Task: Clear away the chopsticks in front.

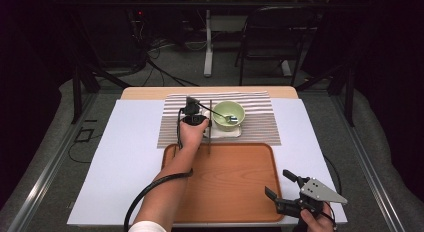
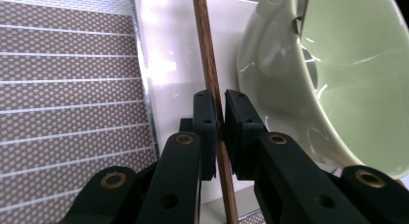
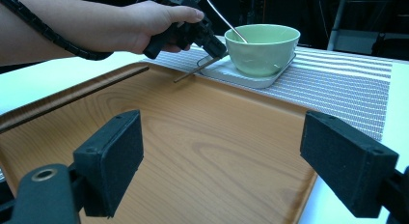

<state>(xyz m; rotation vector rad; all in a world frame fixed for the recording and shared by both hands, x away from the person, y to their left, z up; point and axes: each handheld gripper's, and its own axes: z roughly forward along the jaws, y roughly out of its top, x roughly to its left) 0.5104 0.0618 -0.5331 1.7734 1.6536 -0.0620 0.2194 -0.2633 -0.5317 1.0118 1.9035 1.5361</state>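
Note:
A pale green bowl (image 1: pixel 229 114) stands on a white square plate (image 1: pixel 225 132) on a striped mat (image 1: pixel 260 119), with a metal spoon (image 1: pixel 222 115) resting in it. My left gripper (image 1: pixel 206 123) is just left of the bowl, shut on a thin brown wooden stick (image 1: pixel 210 142). In the left gripper view the pads (image 2: pixel 205 108) pinch the stick (image 2: pixel 205 45) beside the bowl's wall (image 2: pixel 347 74). The stick's near end reaches over the wooden tray (image 1: pixel 235 177). My right gripper (image 1: pixel 277 182) hovers open at the tray's front right corner, with nothing between its jaws (image 3: pixel 236 156).
A white sheet (image 1: pixel 135 152) covers the table under the mat and tray. The tray's flat bottom (image 3: pixel 193 127) holds nothing. Behind the table are a chair (image 1: pixel 272 37), a desk leg and floor cables. A cable trails from my left forearm.

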